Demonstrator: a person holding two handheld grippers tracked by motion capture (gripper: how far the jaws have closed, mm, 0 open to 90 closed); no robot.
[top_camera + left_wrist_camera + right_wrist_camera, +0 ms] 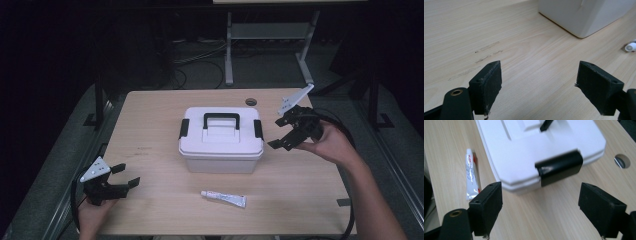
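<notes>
- White storage box sits mid-desk, lid shut, black handle folded flat on top.
- Right hand-held gripper just right of box, jaws apart, facing the right-side latch.
- Left hand-held gripper front-left of box, jaws apart, empty.
- Box looks rigid, smooth, probably light; take the latch or handle.
- Tube in front of box; box contents hidden.

The high view looks forward and down from above the person's side, taking in the whole table. The left gripper view sits low over the wood, facing a corner of the box. The right gripper view looks closely at the box's latch. All three share box and tube.
</notes>
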